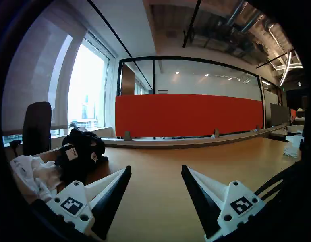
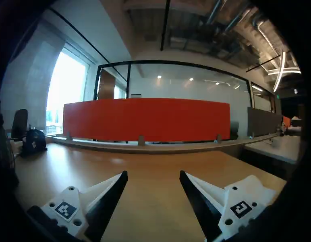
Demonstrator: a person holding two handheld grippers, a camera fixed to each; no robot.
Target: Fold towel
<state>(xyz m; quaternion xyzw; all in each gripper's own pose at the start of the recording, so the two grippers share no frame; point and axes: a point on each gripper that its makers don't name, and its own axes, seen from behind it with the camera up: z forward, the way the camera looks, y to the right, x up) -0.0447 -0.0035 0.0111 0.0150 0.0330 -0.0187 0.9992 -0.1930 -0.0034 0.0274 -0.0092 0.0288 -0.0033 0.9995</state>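
Here, white towel (image 1: pixel 34 176) lies crumpled beside black bag (image 1: pixel 81 155).

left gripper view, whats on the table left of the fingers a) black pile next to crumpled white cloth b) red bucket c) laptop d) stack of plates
a: a black pile and a crumpled white cloth lie on the wooden table, left of the open left gripper.

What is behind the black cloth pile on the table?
A bright window, with a dark chair off to one side. The black cloth pile hides whatever lies directly behind it.
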